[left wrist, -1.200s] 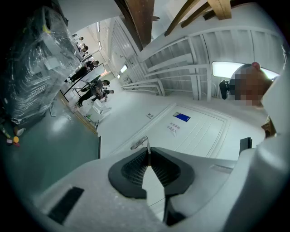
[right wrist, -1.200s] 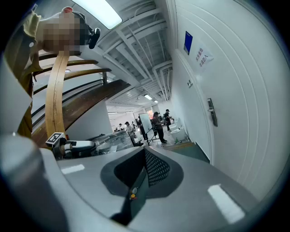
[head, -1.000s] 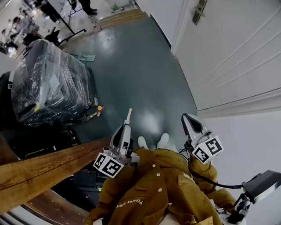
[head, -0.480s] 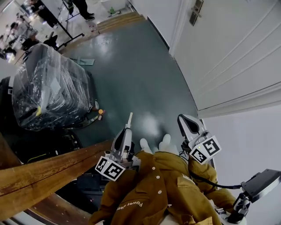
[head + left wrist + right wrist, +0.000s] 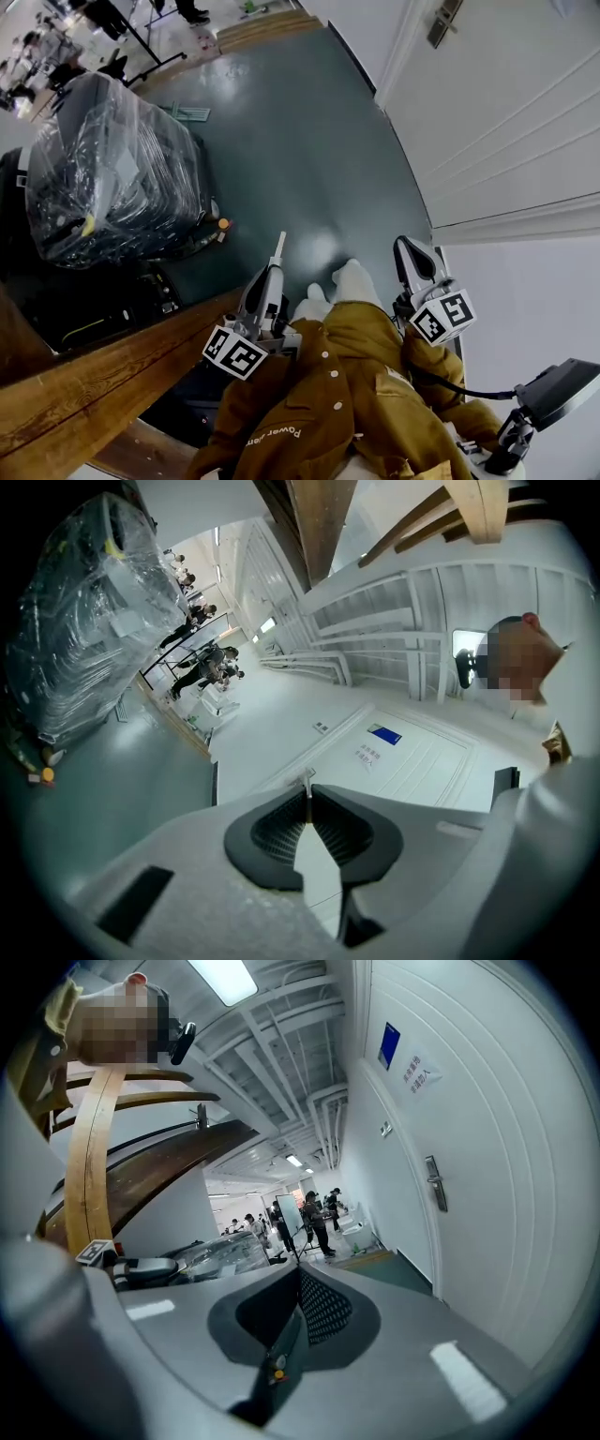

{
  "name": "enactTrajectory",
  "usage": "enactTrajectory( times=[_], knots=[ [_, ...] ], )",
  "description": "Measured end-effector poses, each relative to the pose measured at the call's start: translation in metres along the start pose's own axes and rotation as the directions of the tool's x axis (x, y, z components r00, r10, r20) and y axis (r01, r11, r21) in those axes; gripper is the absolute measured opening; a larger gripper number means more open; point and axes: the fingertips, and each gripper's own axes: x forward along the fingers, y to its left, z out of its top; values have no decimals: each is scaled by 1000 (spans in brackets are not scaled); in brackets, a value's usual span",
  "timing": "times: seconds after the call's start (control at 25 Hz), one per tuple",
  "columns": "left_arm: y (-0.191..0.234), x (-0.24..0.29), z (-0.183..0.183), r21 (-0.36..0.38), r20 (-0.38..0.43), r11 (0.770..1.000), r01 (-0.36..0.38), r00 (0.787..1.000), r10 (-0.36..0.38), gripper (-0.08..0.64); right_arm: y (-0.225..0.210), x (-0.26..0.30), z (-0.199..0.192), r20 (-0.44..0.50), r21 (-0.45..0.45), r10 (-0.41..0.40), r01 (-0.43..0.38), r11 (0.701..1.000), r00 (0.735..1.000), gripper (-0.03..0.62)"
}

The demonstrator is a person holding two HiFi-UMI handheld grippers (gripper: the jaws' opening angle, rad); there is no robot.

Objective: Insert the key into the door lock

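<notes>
Key in hand, not inserted yet.
Left gripper (image 5: 307, 797) fingers clenched on key (image 5: 278, 247); right gripper (image 5: 298, 1273) fingers closed, empty. Door lock (image 5: 443, 22) is well apart from key, so approach, align and insert all remain.

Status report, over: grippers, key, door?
Left gripper shut on key. Right gripper shut, empty. Door handle ahead, not reached. Wrapped load at left, off the path.
</notes>
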Motion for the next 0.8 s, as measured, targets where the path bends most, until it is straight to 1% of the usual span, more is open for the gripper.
enactTrajectory(
  times=[0.08, 0.2, 0.36, 0.52, 0.72, 0.8],
  knots=[
    [9, 5, 8, -4, -5, 1000, -6, 1000, 6, 25, -1, 15, 0, -12, 4, 3, -3, 1000, 1000, 8],
    [30, 20, 24, -12, 10, 1000, -25, 1000, 25, 25, -10, 48, 3, -19, 4, 9, -9, 1000, 1000, 8],
    [59, 56, 49, -9, 20, 999, -51, 998, 52, 25, -32, 99, 14, -21, 6, 15, -15, 1000, 1000, 8],
    [83, 124, 78, 3, 27, 999, -55, 998, 55, 25, -76, 158, 31, -24, 16, 16, -15, 1000, 1000, 8],
    [93, 241, 115, 30, 15, 999, -33, 999, 33, 25, -145, 237, 70, -40, 28, 24, -22, 999, 999, 8],
    [97, 272, 132, 26, 20, 1000, -15, 1000, 15, 25, -155, 262, 85, -42, 44, 29, -28, 999, 999, 8]
  ],
)
